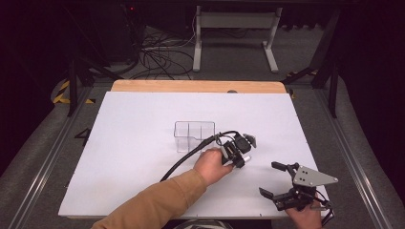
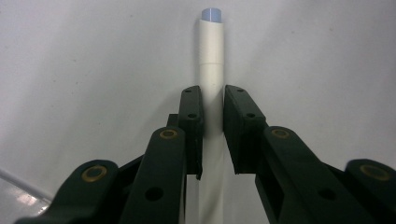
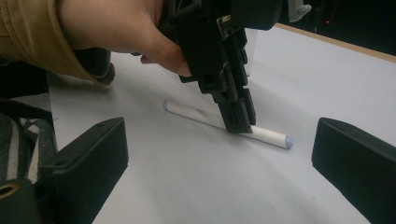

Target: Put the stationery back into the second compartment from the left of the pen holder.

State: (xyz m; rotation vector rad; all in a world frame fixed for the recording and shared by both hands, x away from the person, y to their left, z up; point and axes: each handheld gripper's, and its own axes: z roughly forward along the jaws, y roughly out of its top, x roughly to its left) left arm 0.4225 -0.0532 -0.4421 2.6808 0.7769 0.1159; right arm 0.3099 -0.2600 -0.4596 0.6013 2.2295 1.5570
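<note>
A white marker (image 2: 211,51) with a pale blue end lies flat on the white table. My left gripper (image 2: 213,88) points down over it, its two black pads on either side of the barrel near the middle and pressing on it. In the right gripper view the marker (image 3: 187,111) sticks out on both sides of the left gripper (image 3: 240,126), still resting on the table. In the high view the left gripper (image 1: 241,161) is right of centre with a short white bit of the marker (image 1: 247,156) beside it. My right gripper (image 1: 270,179) stands open near the front right corner, holding nothing.
A clear plastic box (image 1: 193,133) with compartments stands just behind and left of the left gripper. The white sheet (image 1: 143,143) covers the table top, with a wooden edge (image 1: 191,86) at the back. A cable (image 1: 191,155) trails from the left gripper along the sleeve.
</note>
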